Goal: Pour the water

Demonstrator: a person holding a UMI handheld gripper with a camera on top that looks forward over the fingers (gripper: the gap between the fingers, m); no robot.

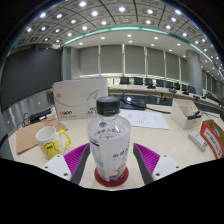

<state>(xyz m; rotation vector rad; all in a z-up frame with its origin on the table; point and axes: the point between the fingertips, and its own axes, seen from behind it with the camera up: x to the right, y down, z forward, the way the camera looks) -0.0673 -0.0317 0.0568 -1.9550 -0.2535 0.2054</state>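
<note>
A clear water bottle (109,140) with a black cap and a white label stands upright on a round red coaster (110,181) on the pale table (170,150). It stands between my gripper's (111,152) two fingers, whose magenta pads (76,156) flank it on both sides. The fingers are open, and a thin gap shows at the right side of the bottle. To the left, just beyond the left finger, a yellow mug (52,139) sits on the table with its handle toward me.
A white box (80,103) stands behind the bottle on the left. Papers (142,118) lie beyond it. A red and white packet (212,140) and a small carton (186,112) are at the right. Office chairs (150,84) and desks line the back.
</note>
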